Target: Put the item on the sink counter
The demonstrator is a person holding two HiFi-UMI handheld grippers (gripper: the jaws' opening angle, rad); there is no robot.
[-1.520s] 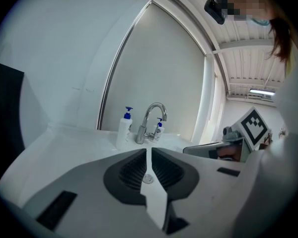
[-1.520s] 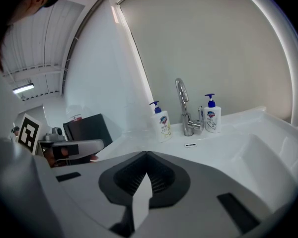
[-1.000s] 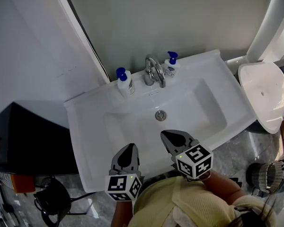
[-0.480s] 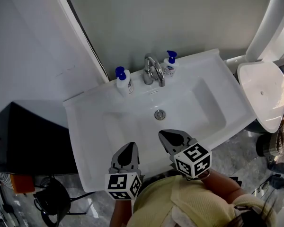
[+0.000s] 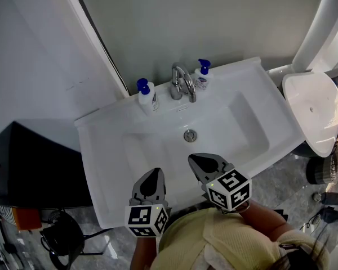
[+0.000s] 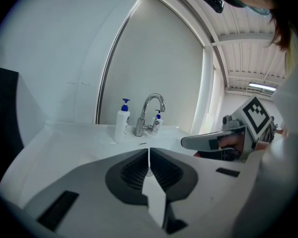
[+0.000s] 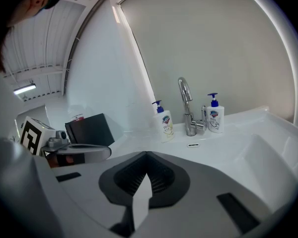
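Note:
A white sink counter [image 5: 101, 145] carries two white pump bottles with blue tops. One bottle [image 5: 146, 96] stands left of the chrome faucet [image 5: 182, 83], the other [image 5: 202, 76] right of it. My left gripper [image 5: 154, 176] hovers over the sink's front edge, shut with nothing in it. My right gripper [image 5: 201, 163] hangs beside it over the basin's near side, also shut and empty. In the left gripper view the left bottle [image 6: 121, 123] and faucet [image 6: 148, 114] stand ahead of the shut jaws [image 6: 148, 155]. The right gripper view shows both bottles [image 7: 164, 123] [image 7: 215, 115] beyond its own jaws [image 7: 147, 156].
A white toilet [image 5: 312, 111] stands to the right of the sink. A black box-like unit [image 5: 34, 165] sits to the left, below counter height. A grey wall rises right behind the faucet. The drain [image 5: 190, 135] lies mid-basin.

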